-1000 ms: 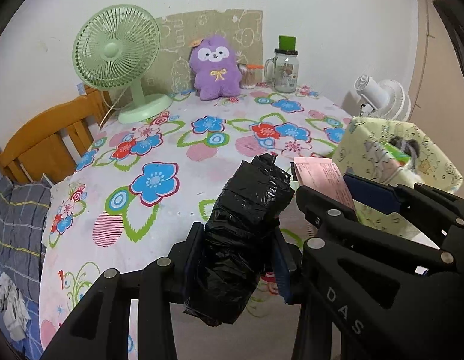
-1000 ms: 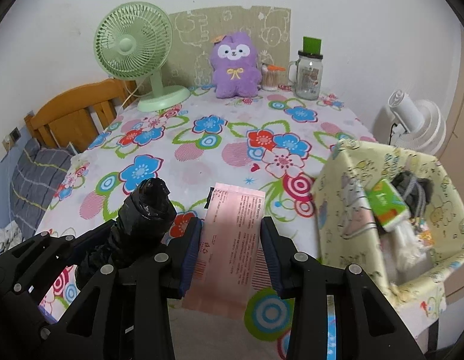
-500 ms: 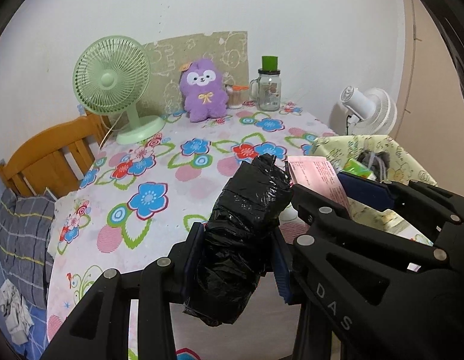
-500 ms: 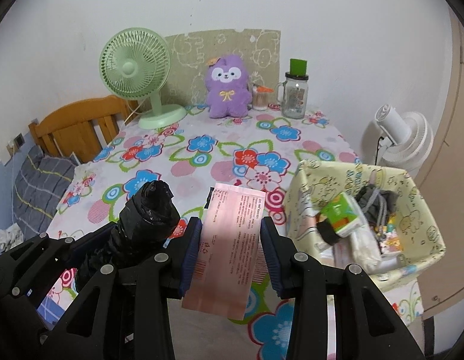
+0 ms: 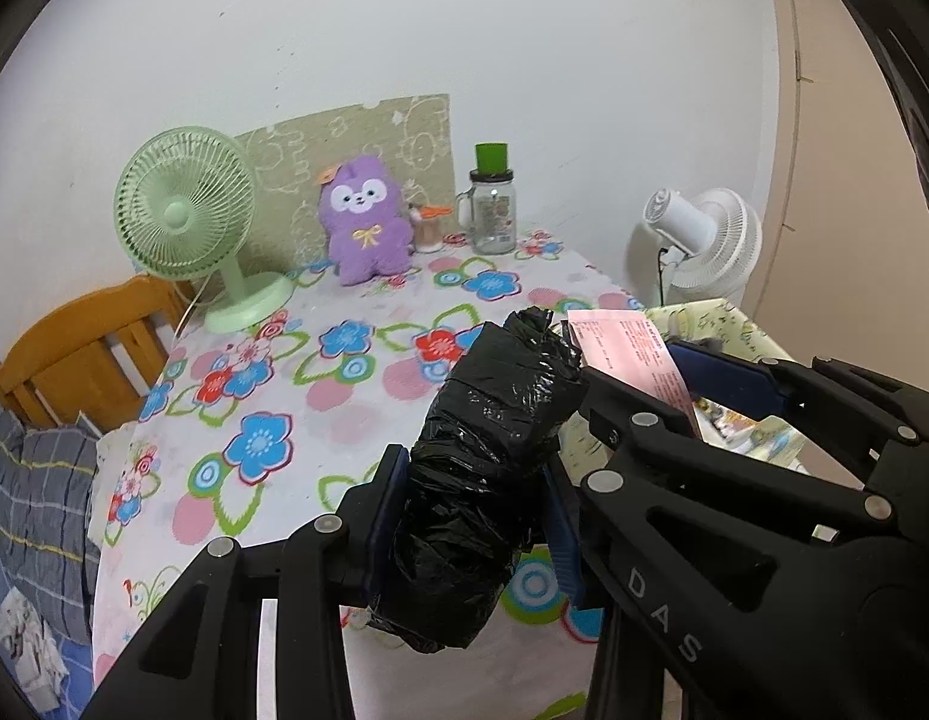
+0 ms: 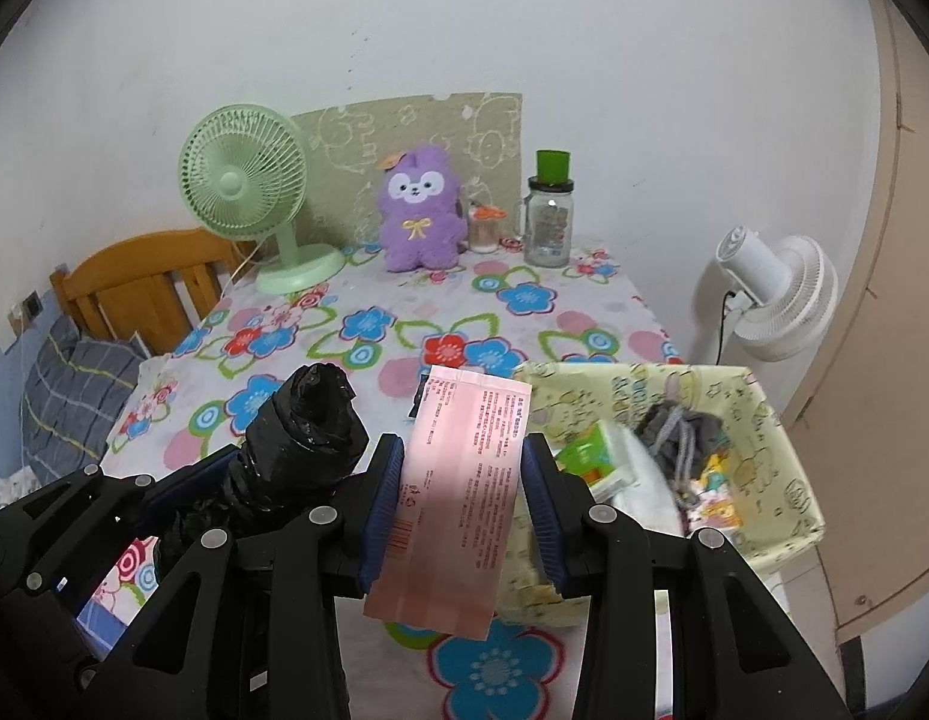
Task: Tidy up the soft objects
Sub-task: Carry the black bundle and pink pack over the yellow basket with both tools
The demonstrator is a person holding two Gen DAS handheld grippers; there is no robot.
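My left gripper [image 5: 473,516] is shut on a roll of black plastic bags [image 5: 488,462] and holds it in the air above the near table edge. My right gripper [image 6: 461,501] is shut on a flat pink packet [image 6: 458,492], held just left of the yellow fabric basket [image 6: 764,414]. The roll also shows in the right wrist view [image 6: 302,438], and the pink packet in the left wrist view [image 5: 626,354]. The basket holds a green box [image 6: 584,456], a grey cord bundle [image 6: 680,432] and other small items.
A floral tablecloth [image 6: 404,324] covers the table. At its back stand a green fan [image 6: 248,180], a purple plush [image 6: 419,210] and a glass jar with a green lid [image 6: 548,216]. A wooden chair [image 6: 134,282] is left, a white floor fan [image 6: 770,294] right.
Both grippers have pulled back and risen from the table, keeping their loads. The basket now sits nearer, to the right of the pink packet.
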